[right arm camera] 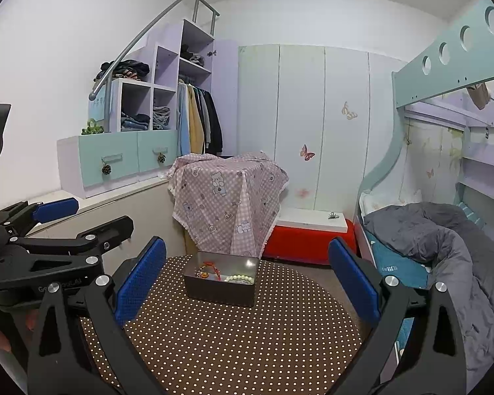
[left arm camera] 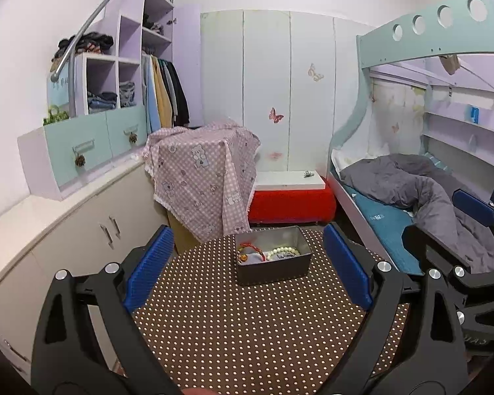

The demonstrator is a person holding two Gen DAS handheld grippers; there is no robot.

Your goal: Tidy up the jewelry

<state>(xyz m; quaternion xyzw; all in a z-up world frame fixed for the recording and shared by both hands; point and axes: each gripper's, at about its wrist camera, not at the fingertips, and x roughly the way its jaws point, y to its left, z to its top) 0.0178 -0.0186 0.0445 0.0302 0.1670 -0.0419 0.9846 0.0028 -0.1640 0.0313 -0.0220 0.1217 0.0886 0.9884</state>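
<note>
Both grippers are hovering over the near edge of the bench, its dotted brown cover bare beneath them. The left gripper is holding its fingers spread wide, gripping nothing and touching nothing. The right gripper is doing the same, its fingers fully parted and empty. Straight ahead of both, near the far edge, the tin is sitting with its long axis running roughly across the line of the fingers. Inside it, a red bracelet is lying toward the left end and a white bead bracelet toward the right. Neither gripper is looking clearly nearer; the tin is lying slightly right of centre for the left and slightly left for the right.
</note>
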